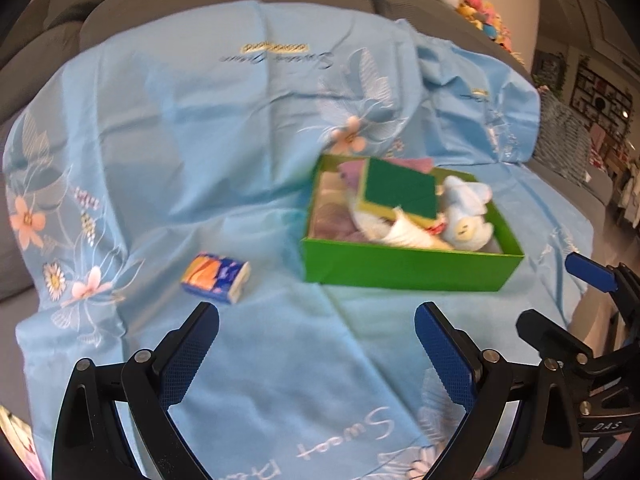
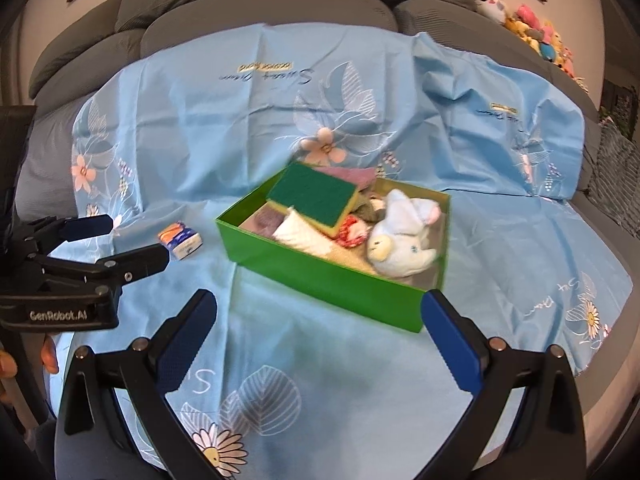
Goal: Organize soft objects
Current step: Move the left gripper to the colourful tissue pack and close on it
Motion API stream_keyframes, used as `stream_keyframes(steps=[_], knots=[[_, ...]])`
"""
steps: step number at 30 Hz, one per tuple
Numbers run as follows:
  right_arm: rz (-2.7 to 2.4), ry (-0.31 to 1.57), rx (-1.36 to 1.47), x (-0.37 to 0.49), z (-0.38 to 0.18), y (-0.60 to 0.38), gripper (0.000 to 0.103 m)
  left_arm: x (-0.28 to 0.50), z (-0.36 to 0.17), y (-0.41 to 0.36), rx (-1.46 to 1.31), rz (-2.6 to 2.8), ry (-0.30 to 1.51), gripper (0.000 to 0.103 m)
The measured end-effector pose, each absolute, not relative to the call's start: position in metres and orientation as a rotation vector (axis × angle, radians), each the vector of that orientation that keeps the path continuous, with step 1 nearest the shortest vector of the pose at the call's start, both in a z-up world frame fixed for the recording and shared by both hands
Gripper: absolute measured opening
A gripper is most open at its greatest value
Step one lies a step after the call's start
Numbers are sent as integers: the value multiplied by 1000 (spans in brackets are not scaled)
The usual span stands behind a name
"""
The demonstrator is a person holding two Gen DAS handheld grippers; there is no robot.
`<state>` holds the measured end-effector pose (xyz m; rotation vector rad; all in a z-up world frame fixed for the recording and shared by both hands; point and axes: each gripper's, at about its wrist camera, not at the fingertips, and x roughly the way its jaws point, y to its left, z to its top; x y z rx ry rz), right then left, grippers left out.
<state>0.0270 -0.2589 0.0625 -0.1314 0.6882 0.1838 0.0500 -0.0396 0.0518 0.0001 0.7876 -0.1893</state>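
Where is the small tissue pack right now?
The tissue pack lies on the blue sheet, outside and left of the green box, ahead of the open left gripper.

You have a grey sofa (image 2: 224,12), a light blue floral sheet (image 2: 200,120) spread over its seat, a green box (image 2: 320,276) and a small tissue pack (image 2: 181,240) lying apart on the sheet

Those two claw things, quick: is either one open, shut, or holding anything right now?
Left gripper: open, holding nothing, above the blue cloth.
Right gripper: open, holding nothing, close to the green box.
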Motion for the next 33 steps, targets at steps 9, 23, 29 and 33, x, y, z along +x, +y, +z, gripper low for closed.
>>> stream_keyframes(steps=[9, 23, 29, 33], knots=[[228, 724, -178, 38, 45, -219, 102, 62, 25, 8, -67, -137, 835, 98], [323, 804, -165, 68, 9, -171, 102, 108, -6, 76, -198, -62, 886, 98], [473, 878, -110, 82, -19, -131, 102, 145, -25, 95, -284, -64, 932, 98], [544, 911, -87, 101, -37, -102, 92, 169, -35, 95, -312, -103, 964, 98]])
